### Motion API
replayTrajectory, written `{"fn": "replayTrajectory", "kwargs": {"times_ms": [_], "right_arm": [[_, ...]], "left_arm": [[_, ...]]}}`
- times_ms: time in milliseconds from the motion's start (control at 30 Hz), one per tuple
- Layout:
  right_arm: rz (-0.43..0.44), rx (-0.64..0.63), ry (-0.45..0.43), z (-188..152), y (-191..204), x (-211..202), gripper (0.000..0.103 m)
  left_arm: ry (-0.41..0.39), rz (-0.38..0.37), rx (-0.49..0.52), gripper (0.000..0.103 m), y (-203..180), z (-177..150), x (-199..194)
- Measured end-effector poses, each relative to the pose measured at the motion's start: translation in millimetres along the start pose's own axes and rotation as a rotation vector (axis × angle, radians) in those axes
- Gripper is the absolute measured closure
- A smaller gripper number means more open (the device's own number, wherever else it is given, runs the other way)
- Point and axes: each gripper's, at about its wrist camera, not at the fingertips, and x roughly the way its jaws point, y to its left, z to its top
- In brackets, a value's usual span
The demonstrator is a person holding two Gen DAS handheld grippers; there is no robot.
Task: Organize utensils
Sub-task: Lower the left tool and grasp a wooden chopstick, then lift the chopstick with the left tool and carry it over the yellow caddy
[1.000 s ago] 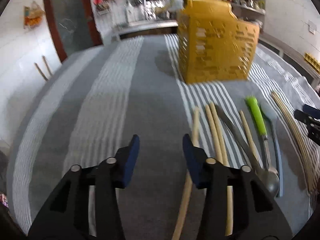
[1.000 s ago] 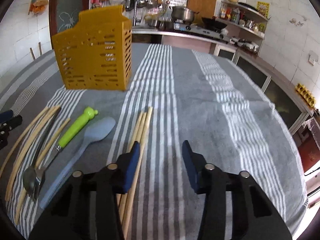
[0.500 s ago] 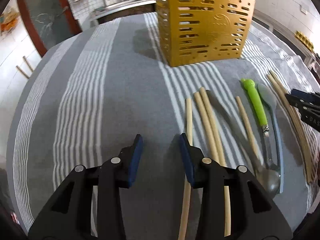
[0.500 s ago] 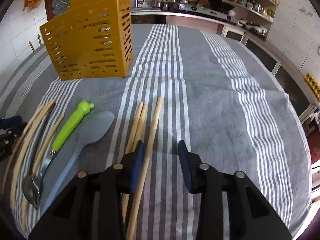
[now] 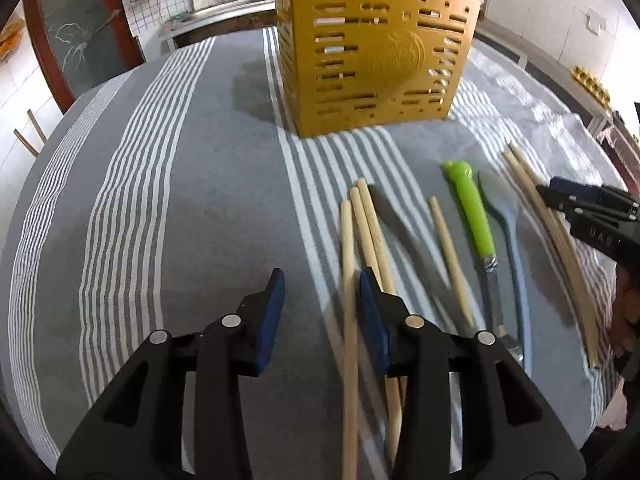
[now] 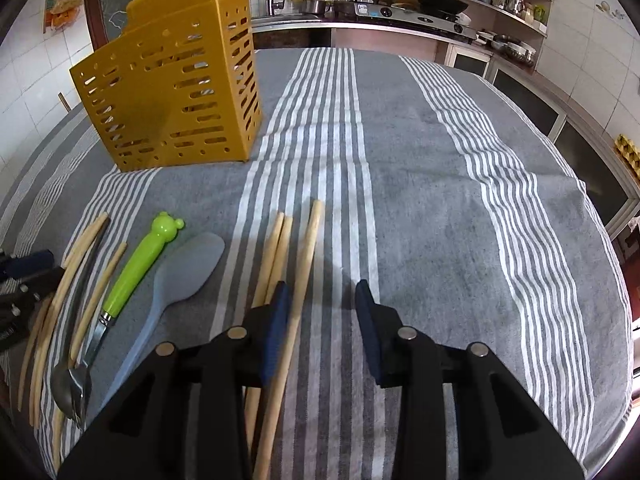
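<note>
Both claws have advanced over the desk [image 6: 440, 160] since the earlier frame. Left claw [image 5: 320, 292]: narrowly parted, one chopstick [image 5: 347, 280] between its pads, ungripped. Right claw [image 6: 322, 300]: parted, one chopstick [image 6: 304, 260] beside its left pad. Yellow utensil holder [image 6: 172, 92] stands beyond.

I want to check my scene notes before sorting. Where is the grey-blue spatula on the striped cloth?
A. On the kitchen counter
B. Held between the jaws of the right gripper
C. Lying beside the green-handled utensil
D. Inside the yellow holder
C: the grey-blue spatula lies flat on the cloth, right next to the green-handled utensil, outside the yellow holder.
</note>
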Motion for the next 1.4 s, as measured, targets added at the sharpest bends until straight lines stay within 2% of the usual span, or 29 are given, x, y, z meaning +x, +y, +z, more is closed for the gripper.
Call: {"fn": "replayTrajectory", "kwargs": {"times_ms": [100, 200, 300, 433, 600, 833, 1133, 1400], "right_arm": [[-0.007, -0.007, 0.000, -1, 1, 0, 0.068], [-0.055, -0.049, -0.004, -2, 10, 0, 0.069], [-0.070, -0.072, 0.001, -3, 16, 0, 0.073], [-0.064, -0.084, 0.023, -3, 19, 1, 0.080], [0.006, -0.037, 0.056, 8, 11, 9, 0.095], [0.027, -0.009, 0.060, 14, 7, 10, 0.097], [0.018, 0.018, -0.053, 23, -7, -28, 0.097], [0.061, -0.005, -0.222, 29, -2, -79, 0.097]], "left_arm": [[0.013, 0.027, 0.014, 0.064, -3, 1, 6], [0.008, 0.081, 0.046, 0.066, -8, 1, 12], [0.006, 0.114, 0.058, 0.073, -11, 2, 16], [0.015, 0.134, 0.056, 0.093, -8, 8, 20], [0.033, 0.123, 0.055, 0.098, -1, 21, 29], [0.045, 0.076, 0.001, 0.098, 10, 29, 27], [-0.073, 0.074, -0.047, 0.098, 13, 36, -8], [-0.247, 0.065, -0.091, 0.098, 13, 39, -59]]}}
